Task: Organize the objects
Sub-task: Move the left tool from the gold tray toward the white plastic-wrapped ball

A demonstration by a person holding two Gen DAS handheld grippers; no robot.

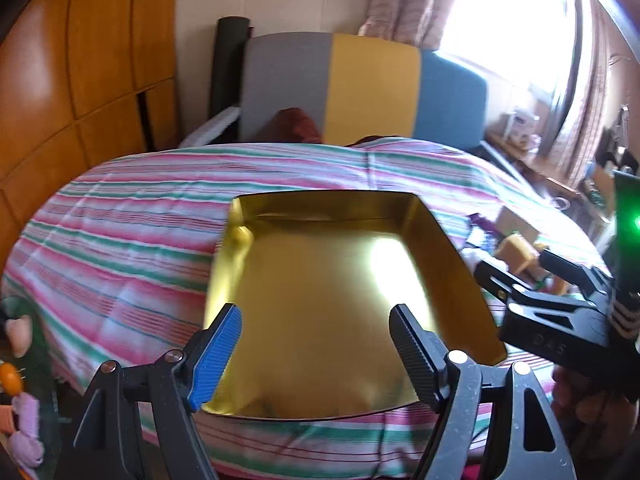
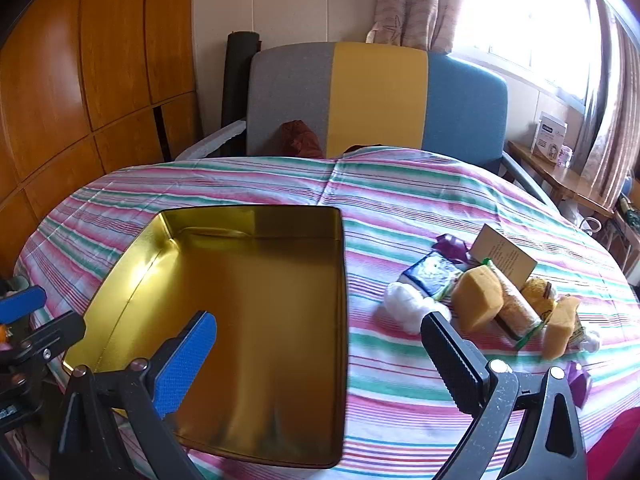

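2 open grippers above gold tin (image 2: 256, 300)

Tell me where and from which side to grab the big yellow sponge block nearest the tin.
Grip the sponge block across its two flat side faces, probably with the right gripper, whose jaws stand wide open. Come from above and from its near side: the wrapped packet leans against its right, and cotton balls lie at its left foot. The sponge is soft, so a light squeeze should hold.
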